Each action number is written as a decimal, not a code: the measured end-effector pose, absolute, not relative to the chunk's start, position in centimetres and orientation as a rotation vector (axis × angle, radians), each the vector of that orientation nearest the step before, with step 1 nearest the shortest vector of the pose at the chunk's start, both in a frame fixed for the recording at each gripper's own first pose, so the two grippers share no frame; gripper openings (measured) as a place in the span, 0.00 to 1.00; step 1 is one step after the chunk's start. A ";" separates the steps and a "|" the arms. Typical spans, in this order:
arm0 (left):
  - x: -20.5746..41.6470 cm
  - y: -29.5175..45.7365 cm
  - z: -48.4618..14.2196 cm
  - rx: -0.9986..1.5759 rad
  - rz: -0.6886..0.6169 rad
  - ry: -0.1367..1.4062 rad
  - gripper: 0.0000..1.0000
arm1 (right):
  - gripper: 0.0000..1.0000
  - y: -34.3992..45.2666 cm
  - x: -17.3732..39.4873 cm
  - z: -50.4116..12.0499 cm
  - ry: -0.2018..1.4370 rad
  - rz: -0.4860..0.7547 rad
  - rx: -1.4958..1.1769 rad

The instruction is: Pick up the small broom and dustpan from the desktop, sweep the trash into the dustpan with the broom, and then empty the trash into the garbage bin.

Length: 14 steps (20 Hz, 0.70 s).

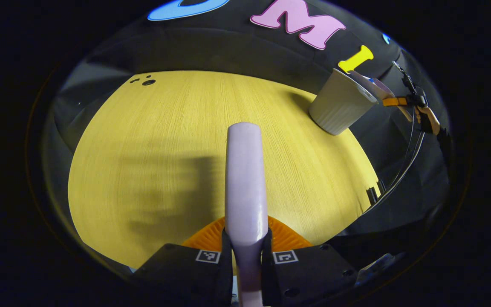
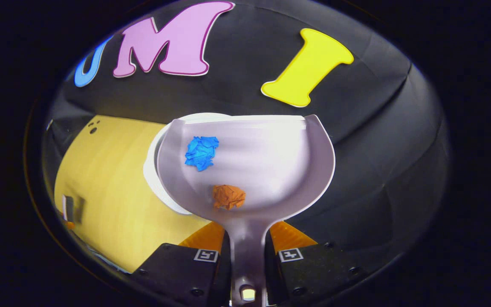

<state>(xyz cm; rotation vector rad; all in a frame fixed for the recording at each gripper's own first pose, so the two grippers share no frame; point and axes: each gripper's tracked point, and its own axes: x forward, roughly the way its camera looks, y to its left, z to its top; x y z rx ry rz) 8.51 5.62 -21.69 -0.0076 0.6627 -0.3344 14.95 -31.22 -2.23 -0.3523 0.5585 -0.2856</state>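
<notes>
Left tongs grip broom; right tongs grip dustpan over bin.

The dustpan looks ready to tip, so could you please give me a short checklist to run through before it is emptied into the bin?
1. Right gripper shut on the dustpan handle: ok.
2. Trash on board: the blue paper wad and the orange paper wad both lie in the pan: ok.
3. Pan over the garbage bin: its white rim shows under the pan's left side only; the front lip's alignment: cannot tell.
4. Left gripper shut on the broom handle, held away from the bin: ok.
5. Desktop swept: no trash in the visible part: ok.
</notes>
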 end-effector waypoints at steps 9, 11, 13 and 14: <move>8.3 5.1 -21.9 -0.037 -0.298 0.662 0.31 | 0.36 -34.5 16.8 -1.4 0.500 -0.398 -0.851; 8.2 5.3 -22.0 -0.056 -0.286 0.669 0.30 | 0.36 -34.7 17.2 -0.9 0.488 -0.401 -0.955; 8.1 5.5 -22.3 -0.064 -0.267 0.672 0.31 | 0.36 -34.3 17.5 -0.4 0.480 -0.403 -1.026; 7.9 5.5 -22.5 -0.067 -0.260 0.675 0.30 | 0.36 -34.2 17.4 -0.1 0.474 -0.405 -1.064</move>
